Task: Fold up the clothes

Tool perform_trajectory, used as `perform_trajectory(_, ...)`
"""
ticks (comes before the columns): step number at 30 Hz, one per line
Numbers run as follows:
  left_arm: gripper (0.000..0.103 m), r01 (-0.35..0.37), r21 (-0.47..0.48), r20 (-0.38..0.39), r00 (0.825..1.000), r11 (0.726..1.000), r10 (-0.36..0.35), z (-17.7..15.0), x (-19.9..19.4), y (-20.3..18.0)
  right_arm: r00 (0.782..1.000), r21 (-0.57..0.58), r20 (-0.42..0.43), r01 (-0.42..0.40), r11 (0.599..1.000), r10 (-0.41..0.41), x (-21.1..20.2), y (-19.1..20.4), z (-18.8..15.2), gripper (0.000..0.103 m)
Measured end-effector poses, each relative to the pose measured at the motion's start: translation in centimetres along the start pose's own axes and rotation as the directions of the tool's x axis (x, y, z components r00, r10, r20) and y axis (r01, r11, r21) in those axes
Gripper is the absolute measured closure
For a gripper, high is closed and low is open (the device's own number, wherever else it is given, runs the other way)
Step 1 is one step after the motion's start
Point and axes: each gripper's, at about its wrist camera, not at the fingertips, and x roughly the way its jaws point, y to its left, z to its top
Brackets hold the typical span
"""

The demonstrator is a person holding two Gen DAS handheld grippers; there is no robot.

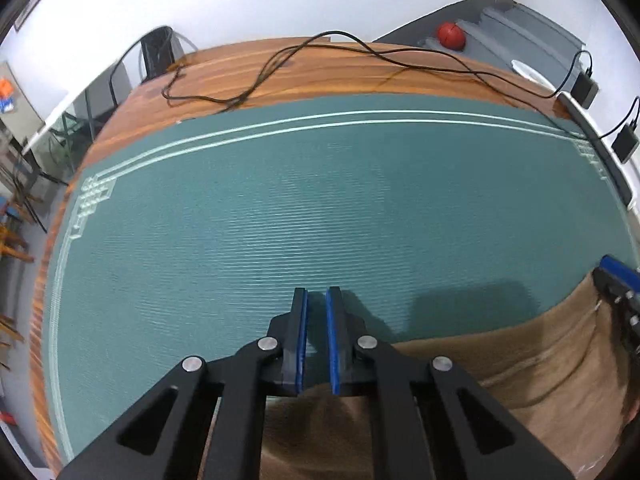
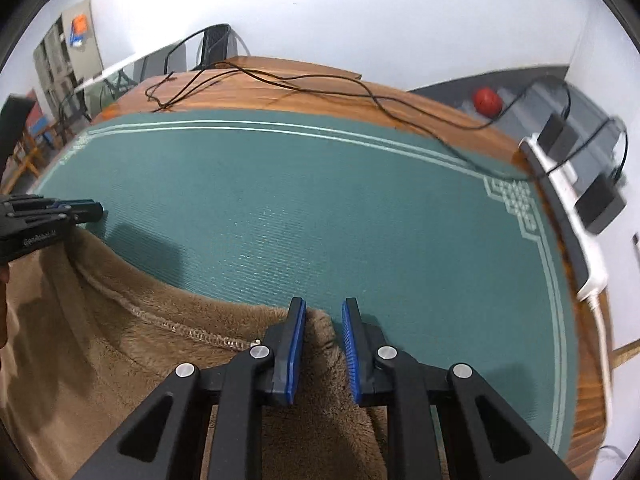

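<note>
A brown fleece garment (image 1: pixel 500 372) lies on the near part of a green mat (image 1: pixel 280 200); it also shows in the right wrist view (image 2: pixel 120 352). My left gripper (image 1: pixel 316 300) has its jaws close together on a corner of the garment, near the base of the fingers. My right gripper (image 2: pixel 324 308) is shut on a bunched fold of the garment between its blue pads. Each gripper shows at the edge of the other's view: the right one (image 1: pixel 616 280), the left one (image 2: pixel 80 210).
The green mat (image 2: pixel 320 200) covers a wooden table (image 1: pixel 300 72). A black cable (image 1: pixel 280 64) runs along the table's far side. A white power strip (image 2: pixel 576 216) with black adapters lies at the right edge. A red ball (image 1: pixel 451 35) sits on grey stairs behind.
</note>
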Motion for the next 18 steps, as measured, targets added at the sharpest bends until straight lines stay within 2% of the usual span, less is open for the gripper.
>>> perform_trajectory(2, 0.091, 0.02, -0.013, -0.004, 1.0, 1.0, -0.02, -0.5, -0.3, 0.7, 0.999, 0.013, 0.016, -0.033, 0.999, 0.033, -0.7, -0.2, 0.0, 0.081)
perform_trajectory(3, 0.087, 0.036, -0.023, -0.002, 0.999, 0.999, -0.036, -0.7, -0.7, 1.0, 0.999, 0.015, 0.018, -0.04, 0.999, 0.04, -1.1, -0.3, 0.1, 0.072)
perform_trajectory(4, 0.076, 0.054, -0.034, 0.002, 0.999, 0.998, -0.054, -0.9, -1.2, 1.3, 0.999, 0.015, 0.024, -0.038, 0.999, 0.038, -1.6, -0.3, 0.3, 0.048)
perform_trajectory(5, 0.068, 0.069, -0.033, 0.013, 0.998, 0.997, -0.069, -1.2, -1.9, 1.4, 0.999, 0.013, 0.036, -0.034, 0.999, 0.034, -2.2, -0.2, 0.2, 0.033)
perform_trajectory(6, 0.051, 0.082, -0.024, 0.028, 0.996, 0.996, -0.082, -1.5, -2.6, 1.4, 0.998, 0.004, 0.059, -0.032, 0.999, 0.032, -3.3, 0.1, 0.0, 0.018)
perform_trajectory(7, 0.038, 0.095, -0.016, 0.043, 0.995, 0.995, -0.095, -1.8, -3.3, 1.5, 0.996, -0.008, 0.086, -0.029, 1.0, 0.03, -4.4, 0.4, -0.3, 0.018)
perform_trajectory(9, 0.031, 0.117, 0.036, 0.059, 0.991, 0.993, -0.119, -3.4, -4.8, 0.7, 0.995, -0.015, 0.092, -0.046, 0.999, 0.047, -6.2, 0.8, -1.1, 0.018)
perform_trajectory(12, 0.029, 0.139, 0.125, 0.067, 0.987, 0.982, -0.148, -5.8, -6.6, -0.7, 0.991, -0.023, 0.08, -0.11, 0.994, 0.112, -8.4, 1.9, -3.3, 0.018)
perform_trajectory(14, 0.028, 0.133, 0.185, 0.043, 0.989, 0.974, -0.144, -7.3, -6.4, -1.8, 0.989, -0.044, 0.035, -0.141, 0.989, 0.143, -8.9, 3.4, -5.5, 0.018)
perform_trajectory(16, 0.028, 0.1, 0.214, 0.019, 0.994, 0.972, -0.107, -8.2, -5.4, -2.6, 0.988, -0.058, -0.02, -0.156, 0.986, 0.155, -8.4, 4.5, -7.3, 0.018)
perform_trajectory(18, 0.028, 0.069, 0.192, -0.007, 0.998, 0.979, -0.069, -8.2, -3.7, -2.4, 0.987, -0.075, -0.063, -0.154, 0.985, 0.15, -7.4, 5.4, -8.5, 0.018)
